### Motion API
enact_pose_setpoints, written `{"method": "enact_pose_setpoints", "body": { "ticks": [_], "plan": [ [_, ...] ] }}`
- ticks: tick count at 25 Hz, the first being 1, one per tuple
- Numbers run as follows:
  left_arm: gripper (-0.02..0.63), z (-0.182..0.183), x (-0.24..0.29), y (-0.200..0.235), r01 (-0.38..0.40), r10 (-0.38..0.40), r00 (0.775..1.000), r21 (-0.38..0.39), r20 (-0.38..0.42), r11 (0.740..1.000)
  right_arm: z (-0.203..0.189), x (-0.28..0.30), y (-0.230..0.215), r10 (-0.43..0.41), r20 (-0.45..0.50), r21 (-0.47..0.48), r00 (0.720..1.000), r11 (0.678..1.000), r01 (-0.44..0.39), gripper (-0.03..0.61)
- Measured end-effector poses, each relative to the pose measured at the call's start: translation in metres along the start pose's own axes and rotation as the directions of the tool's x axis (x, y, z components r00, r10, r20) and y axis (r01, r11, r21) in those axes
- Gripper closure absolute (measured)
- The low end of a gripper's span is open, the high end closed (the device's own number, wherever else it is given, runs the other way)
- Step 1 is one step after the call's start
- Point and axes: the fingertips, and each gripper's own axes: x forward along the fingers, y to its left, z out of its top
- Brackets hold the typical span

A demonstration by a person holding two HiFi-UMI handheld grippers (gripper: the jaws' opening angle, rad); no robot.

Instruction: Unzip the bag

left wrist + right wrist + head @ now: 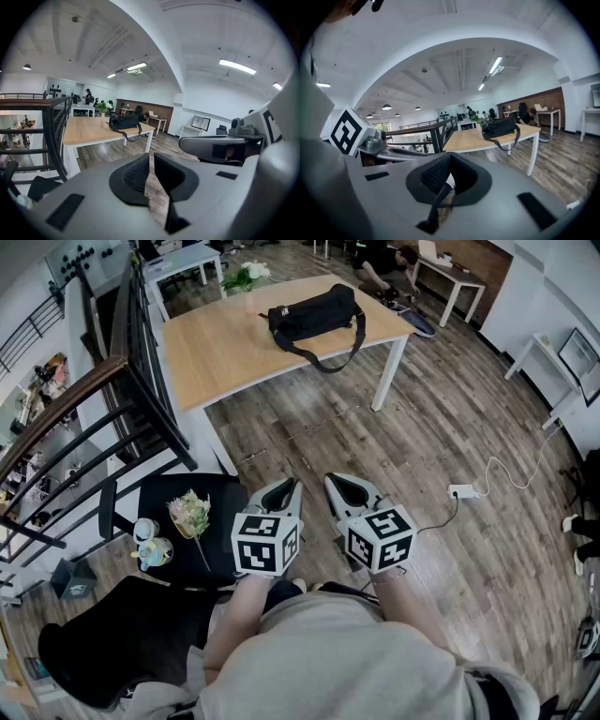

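The black bag [314, 313] lies on the far side of a light wooden table [225, 348], its strap hanging over the front edge. It also shows small and distant in the left gripper view [124, 122] and the right gripper view [500, 127]. Both grippers are held close to the person's body, well short of the table, above the wood floor. My left gripper [292, 486] [151, 155] has its jaws together but for a thin slit, with nothing between them. My right gripper [330, 480] [449, 157] is shut and empty.
A black chair [220, 498] at lower left carries a bunch of flowers [192, 514] and a small figurine [148, 542]. A dark stair railing [112, 409] runs along the left. A white power strip [462, 491] with its cable lies on the floor at right. A person [384, 263] crouches beyond the table.
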Motion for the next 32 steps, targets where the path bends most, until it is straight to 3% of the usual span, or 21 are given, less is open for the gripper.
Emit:
{"method": "enact_pose_setpoints", "body": {
  "ticks": [10, 17, 22, 26, 32],
  "plan": [
    [0.568, -0.015, 0.010, 0.009, 0.003, -0.002, 0.998, 0.021, -0.056, 1.000, -0.007, 0.000, -0.009, -0.013, -0.004, 0.004, 1.000, 1.000, 0.014, 0.574],
    [0.568, -0.005, 0.007, 0.005, 0.052, -0.052, 0.998, -0.001, 0.018, 0.999, 0.007, -0.004, 0.000, 0.034, 0.108, 0.071, 0.994, 0.997, -0.042, 0.572],
    [0.568, 0.010, 0.001, -0.001, 0.162, -0.157, 0.982, -0.040, 0.107, 0.986, 0.008, 0.001, -0.002, 0.013, 0.123, 0.080, 0.992, 0.996, -0.023, 0.572],
    [0.568, 0.017, 0.001, 0.012, 0.149, -0.147, 0.983, -0.007, 0.111, 0.989, 0.002, 0.010, -0.001, -0.030, 0.087, 0.062, 0.996, 0.998, 0.025, 0.572],
    [0.565, 0.007, 0.001, 0.037, 0.080, -0.083, 0.995, 0.052, 0.050, 0.995, -0.007, 0.022, 0.005, -0.079, 0.049, 0.031, 0.996, 0.996, 0.078, 0.571]
  ]
}}
